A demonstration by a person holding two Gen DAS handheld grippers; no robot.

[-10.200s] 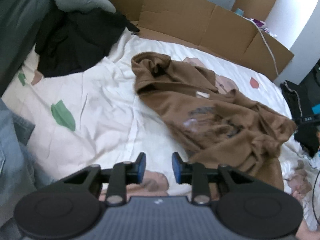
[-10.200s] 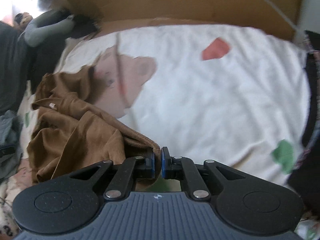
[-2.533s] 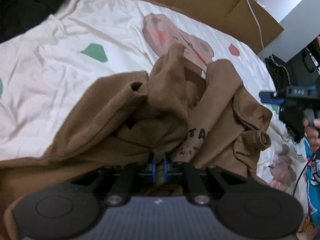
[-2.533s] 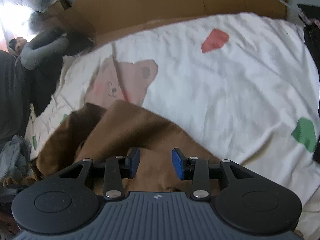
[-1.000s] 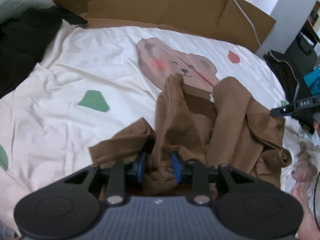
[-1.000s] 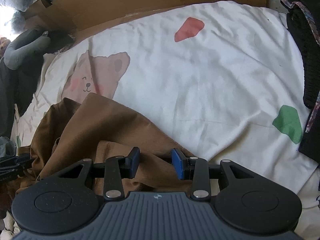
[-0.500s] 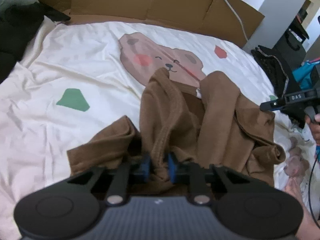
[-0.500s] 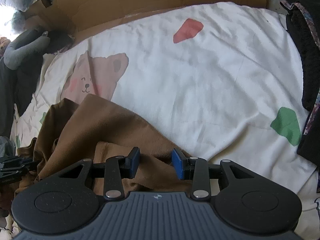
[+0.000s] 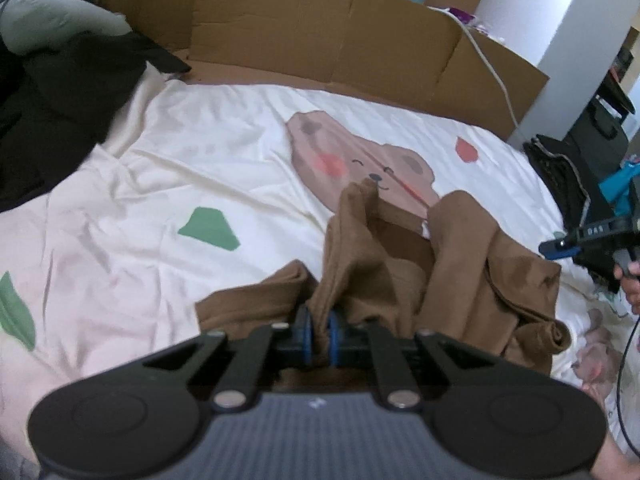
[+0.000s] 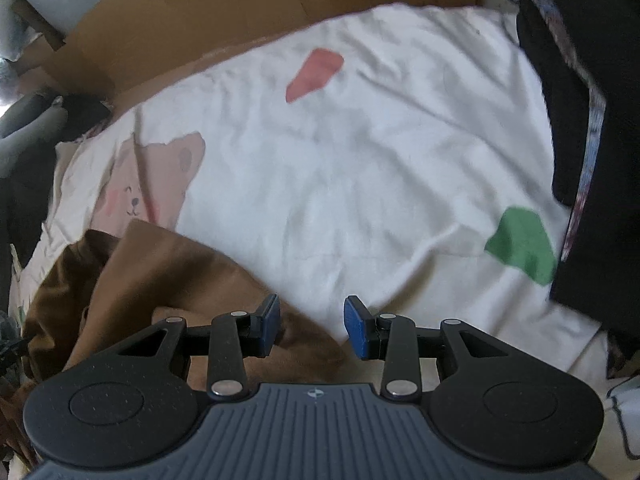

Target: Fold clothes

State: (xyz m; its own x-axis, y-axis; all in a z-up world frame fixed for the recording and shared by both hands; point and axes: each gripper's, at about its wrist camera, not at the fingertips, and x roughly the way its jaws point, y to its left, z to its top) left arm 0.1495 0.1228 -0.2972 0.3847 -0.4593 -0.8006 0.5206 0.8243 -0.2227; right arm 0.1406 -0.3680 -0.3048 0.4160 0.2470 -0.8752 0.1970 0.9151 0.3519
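Brown garment (image 9: 404, 264), crumpled near the bed sheet's (image 9: 160, 184) near edge, pinched on one ridge by the left gripper (image 9: 319, 330). Right gripper (image 10: 312, 326) wide apart, holding nothing. Risk: thin pinch slipping, or dragging several bunched layers together, giving a crooked fold.

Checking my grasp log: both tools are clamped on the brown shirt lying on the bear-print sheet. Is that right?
Not quite. Only the left tool is clamped on the brown shirt, as the left wrist view shows. In the right wrist view the right tool is open, fingers apart just above the shirt's edge, gripping nothing. The shirt does lie on the bear-print sheet.
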